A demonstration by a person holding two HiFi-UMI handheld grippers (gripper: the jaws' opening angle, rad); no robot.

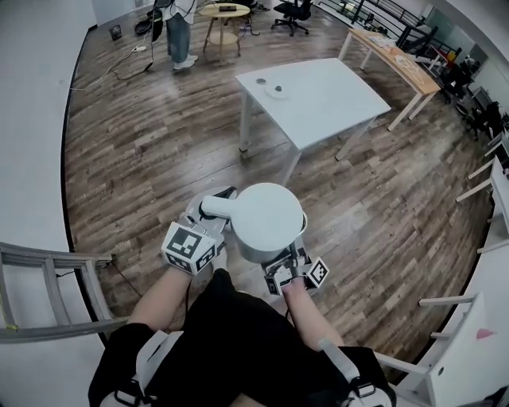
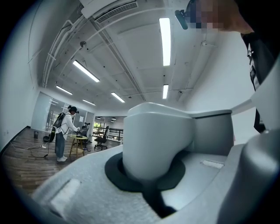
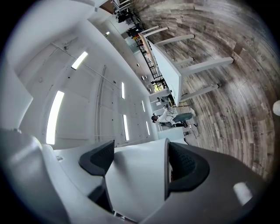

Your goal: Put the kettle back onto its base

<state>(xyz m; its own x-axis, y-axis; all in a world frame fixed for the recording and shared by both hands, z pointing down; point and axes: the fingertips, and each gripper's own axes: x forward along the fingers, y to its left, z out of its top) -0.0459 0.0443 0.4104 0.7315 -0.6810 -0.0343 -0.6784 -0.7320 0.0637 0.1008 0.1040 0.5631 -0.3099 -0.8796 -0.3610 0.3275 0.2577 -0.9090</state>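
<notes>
Centrally, in the head view, a white kettle (image 1: 266, 219) is shown held in the air above the wooden floor (image 1: 151, 151), just in front of the person's body and well apart from the white table (image 1: 334, 103). Its handle (image 1: 213, 208) is directed toward the left of that view and is clamped by the left hand-held gripper (image 1: 208, 215). In the left gripper view the jaws are seen closed on this white handle, which rises from between the dark pads (image 2: 114, 173).

The near side of the kettle is gripped by the right hand-held gripper (image 1: 293, 254). In the right gripper view a white wall of the kettle is seen pressed between two ribbed pads (image 3: 186, 165).

A round white base (image 1: 278, 91) is seen lying on the table, toward its far left corner, with a small round object (image 1: 261, 80) just beside it. The kettle and the base are well apart.

In the background a standing person (image 1: 179, 32), a small round wooden table (image 1: 224, 11) and a long wooden table (image 1: 394, 60) are shown. A grey metal frame (image 1: 48, 294) is cut off by the left edge.
</notes>
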